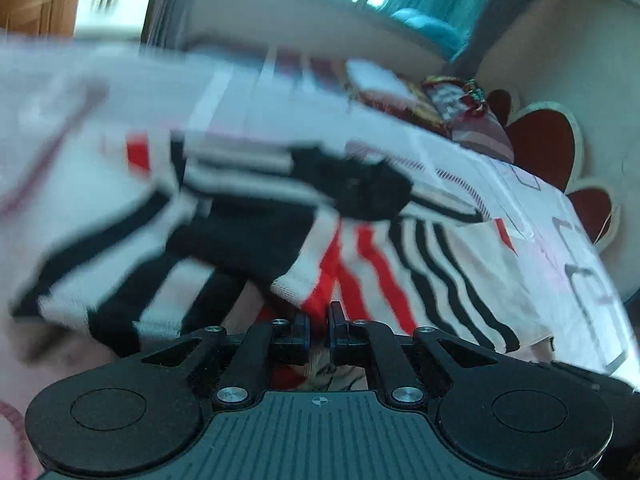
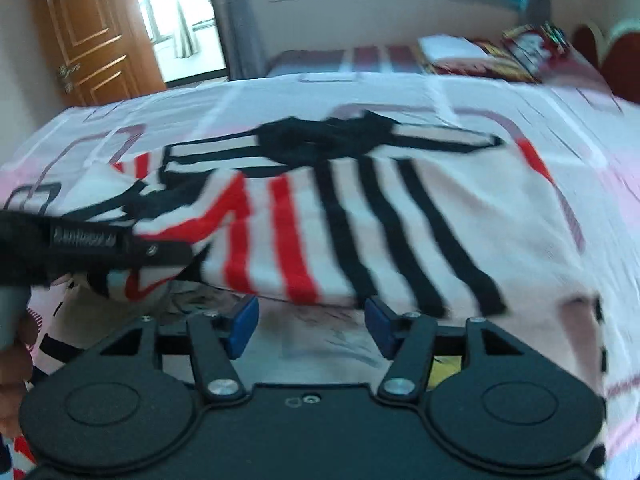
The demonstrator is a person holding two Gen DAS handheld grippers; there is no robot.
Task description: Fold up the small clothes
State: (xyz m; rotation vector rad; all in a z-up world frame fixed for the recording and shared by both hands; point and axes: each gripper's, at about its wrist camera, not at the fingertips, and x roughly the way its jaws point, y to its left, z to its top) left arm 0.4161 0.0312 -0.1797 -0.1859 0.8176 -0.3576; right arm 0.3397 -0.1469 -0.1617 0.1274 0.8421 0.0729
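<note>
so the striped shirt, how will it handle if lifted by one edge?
Probably floppy: the striped shirt already drapes and bunches where the left gripper pinches it. Likely light, a thin knit. It should drag rather than slide on the bedsheet.

No lettering can be read anywhere: a small white marking on the black body of the left tool [image 2: 160, 248] in the right wrist view is smeared beyond reading, and the red packets [image 2: 520, 56] at the bed's far end show only blurred print.

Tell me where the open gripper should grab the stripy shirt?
Grab the near hem of the striped shirt, coming from the front edge of the bed. That edge lies flat, just ahead of the right gripper, whose blue fingers stand apart.
</note>
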